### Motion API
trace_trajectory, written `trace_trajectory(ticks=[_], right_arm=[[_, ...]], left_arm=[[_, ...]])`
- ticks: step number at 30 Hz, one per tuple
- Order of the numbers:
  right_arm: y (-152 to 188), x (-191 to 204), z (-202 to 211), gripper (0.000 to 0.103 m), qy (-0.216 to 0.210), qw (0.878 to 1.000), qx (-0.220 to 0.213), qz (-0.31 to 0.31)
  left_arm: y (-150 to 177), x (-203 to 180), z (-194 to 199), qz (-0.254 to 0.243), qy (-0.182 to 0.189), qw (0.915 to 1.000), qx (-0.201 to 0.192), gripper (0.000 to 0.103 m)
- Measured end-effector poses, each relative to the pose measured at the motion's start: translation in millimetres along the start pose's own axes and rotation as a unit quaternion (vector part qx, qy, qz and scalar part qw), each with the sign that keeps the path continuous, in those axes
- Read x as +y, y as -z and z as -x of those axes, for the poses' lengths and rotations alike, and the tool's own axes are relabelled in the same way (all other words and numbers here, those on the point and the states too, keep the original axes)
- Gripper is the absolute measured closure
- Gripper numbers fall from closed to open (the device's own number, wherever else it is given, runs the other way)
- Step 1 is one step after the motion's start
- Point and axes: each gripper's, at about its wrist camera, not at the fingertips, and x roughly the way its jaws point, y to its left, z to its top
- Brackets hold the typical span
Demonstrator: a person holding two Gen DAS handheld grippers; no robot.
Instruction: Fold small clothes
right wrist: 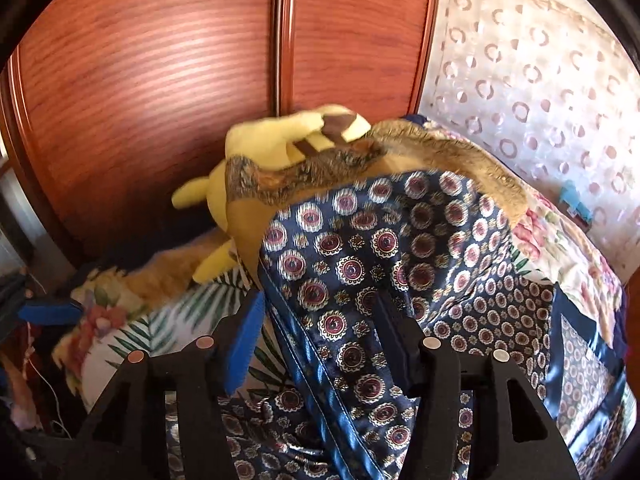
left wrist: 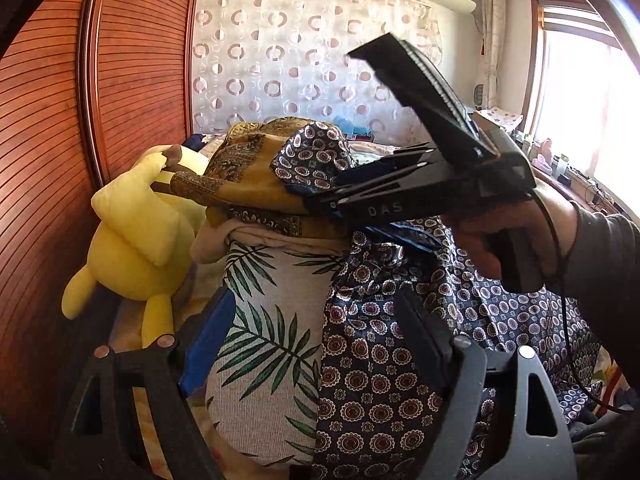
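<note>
A navy satin garment (left wrist: 372, 364) with round medallion print hangs in front of the left wrist view beside a white palm-leaf cloth (left wrist: 264, 344). A mustard patterned cloth (left wrist: 244, 172) lies on top of the pile. My left gripper (left wrist: 320, 340) is wide open around both hanging cloths. My right gripper (left wrist: 320, 196) reaches in from the right and is shut on a fold of the navy garment. In the right wrist view the navy garment (right wrist: 360, 264) drapes between the fingers of the right gripper (right wrist: 320, 320).
A yellow plush toy (left wrist: 132, 240) lies at the left against a slatted wooden wardrobe (left wrist: 52, 160); it also shows in the right wrist view (right wrist: 276, 140). A floral bedspread (right wrist: 560, 252) lies to the right. A patterned curtain (left wrist: 304, 60) hangs behind, with a window (left wrist: 580, 96) at the right.
</note>
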Motion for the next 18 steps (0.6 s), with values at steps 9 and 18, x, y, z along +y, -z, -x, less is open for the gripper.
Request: trace_trajectory(ticks=[9, 18], right_arm=[[-4.1, -24.0, 25.0, 0.095, -0.028, 0.998, -0.042, -0.033], [9.9, -89.4, 47.7, 0.077, 0.09, 0.985, -0.057, -0.136]], left_arm=[[1.5, -2.7, -0.4, -0.001, 0.003, 1.0, 0.002, 0.021], [0.1, -9.4, -3.6, -0.006, 0.005, 1.0, 0.004, 0.021]])
